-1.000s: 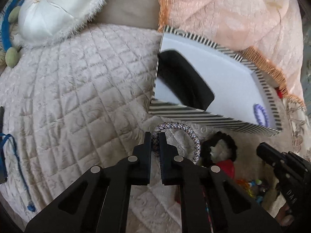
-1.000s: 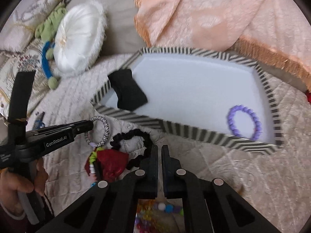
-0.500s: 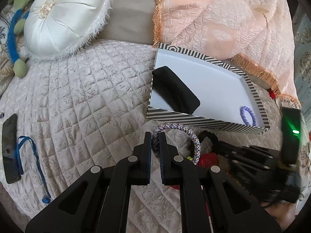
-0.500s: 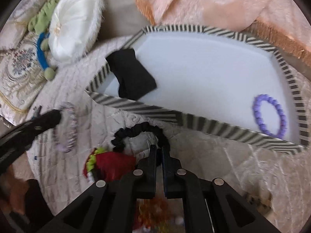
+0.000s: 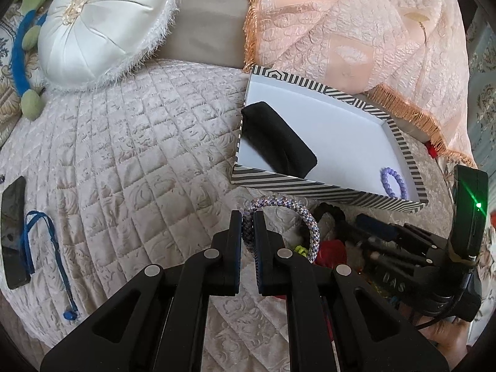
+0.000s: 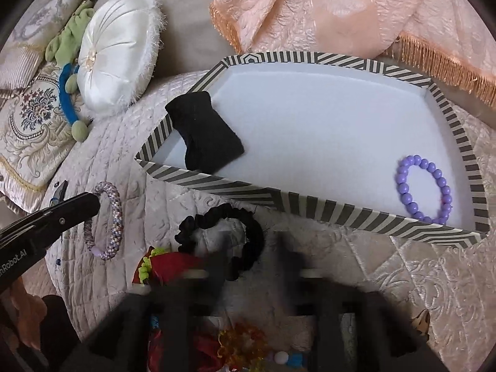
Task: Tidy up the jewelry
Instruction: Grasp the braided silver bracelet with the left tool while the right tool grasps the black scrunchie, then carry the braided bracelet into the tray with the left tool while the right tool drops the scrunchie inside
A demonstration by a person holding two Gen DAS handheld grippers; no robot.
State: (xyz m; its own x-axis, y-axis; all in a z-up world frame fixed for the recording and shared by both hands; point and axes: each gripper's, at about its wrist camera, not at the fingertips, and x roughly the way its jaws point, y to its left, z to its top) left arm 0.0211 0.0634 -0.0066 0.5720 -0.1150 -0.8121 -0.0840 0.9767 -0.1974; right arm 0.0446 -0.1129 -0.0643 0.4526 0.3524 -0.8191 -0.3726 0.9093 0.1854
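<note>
My left gripper (image 5: 247, 220) is shut on a braided lilac-and-grey bracelet (image 5: 305, 220), held above the quilt just in front of the striped box (image 5: 325, 190); the bracelet also shows in the right wrist view (image 6: 113, 214). The box (image 6: 310, 200) holds a black pouch (image 6: 207, 136) and a purple bead bracelet (image 6: 424, 186). My right gripper (image 6: 252, 248) is blurred with its fingers spread apart, open, over a black scrunchie (image 6: 248, 220) lying on the quilt.
A red hair tie with neon trim (image 6: 164, 263) and colourful beads (image 6: 248, 344) lie near the scrunchie. A white round cushion (image 5: 102, 21), peach fringed blanket (image 5: 356, 24), a phone (image 5: 12, 226) and blue cord (image 5: 52, 248) lie around the bed.
The left gripper has lifted the braided bracelet up and back from the quilt. The right gripper has moved down to the black scrunchie and opened its fingers.
</note>
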